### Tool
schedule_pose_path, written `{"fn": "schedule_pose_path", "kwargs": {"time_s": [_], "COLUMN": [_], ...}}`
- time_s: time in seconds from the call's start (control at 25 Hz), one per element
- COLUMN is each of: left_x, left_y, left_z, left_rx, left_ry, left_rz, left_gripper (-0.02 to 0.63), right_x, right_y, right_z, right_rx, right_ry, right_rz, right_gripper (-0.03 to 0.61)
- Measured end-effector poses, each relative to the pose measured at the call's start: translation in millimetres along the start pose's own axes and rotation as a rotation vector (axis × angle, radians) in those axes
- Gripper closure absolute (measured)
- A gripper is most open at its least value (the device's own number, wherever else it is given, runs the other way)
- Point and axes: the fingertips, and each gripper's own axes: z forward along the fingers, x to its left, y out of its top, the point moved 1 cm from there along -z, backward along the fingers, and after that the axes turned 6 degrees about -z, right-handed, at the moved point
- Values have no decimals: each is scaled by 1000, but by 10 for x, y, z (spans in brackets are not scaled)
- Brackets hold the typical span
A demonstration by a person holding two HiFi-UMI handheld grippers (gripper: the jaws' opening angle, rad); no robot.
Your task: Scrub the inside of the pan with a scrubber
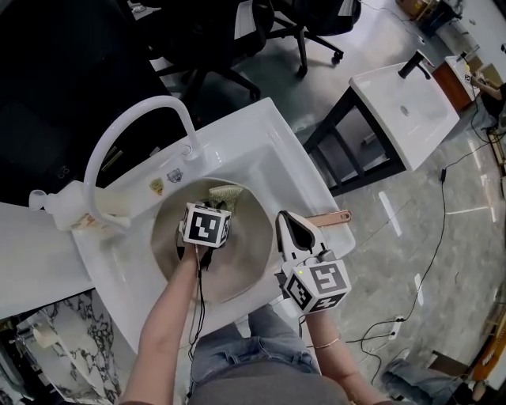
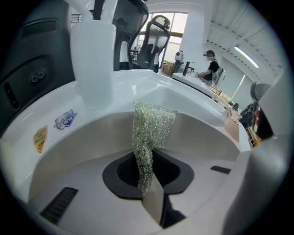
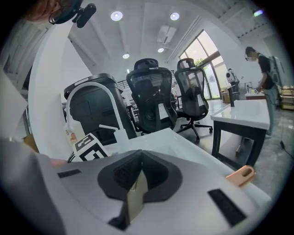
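Observation:
A beige pan (image 1: 237,265) lies in the white sink (image 1: 265,154), its copper handle (image 1: 332,217) pointing right over the rim. My left gripper (image 1: 213,207) reaches into the pan and is shut on a glittery green-silver scrubber (image 1: 224,192). In the left gripper view the scrubber (image 2: 149,133) hangs from the shut jaws (image 2: 146,183) against the pan's far wall (image 2: 202,133). My right gripper (image 1: 286,217) sits over the pan's right rim where the handle starts, jaws shut (image 3: 138,183), nothing visible between them. The handle's end (image 3: 240,176) shows to its right.
A white arched faucet (image 1: 134,126) rises at the sink's back left, with two stickers (image 1: 164,182) beside it. A second basin on a black frame (image 1: 403,111) stands to the right, office chairs (image 1: 300,24) behind it, and cables (image 1: 431,261) on the floor. A person (image 3: 264,69) stands far off.

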Motion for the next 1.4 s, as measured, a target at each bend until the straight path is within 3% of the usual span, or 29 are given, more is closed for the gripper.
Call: {"fn": "schedule_pose_path", "kwargs": {"time_s": [0.36,0.6,0.92,1.4], "left_x": [565,789,917,1090], "left_y": [-64,-146,-272,-516], "left_z": [-200,-385,-702,-1219], "left_rx": [-26,-30,-5,-42], "left_ry": [206,273,361,438], "left_rz": [-149,-231,-288,-286], "left_gripper": [548,547,546,546], "right_x": [164,228,393,600], "right_y": [85,166,259,341], "right_z": [139,169,171,73], "right_rx": [1,-8,-25,-55], "right_ry": [75,105,150,173], "right_rz": [-18,-22,-35,-54], "right_gripper": [568,568,568,568]}}
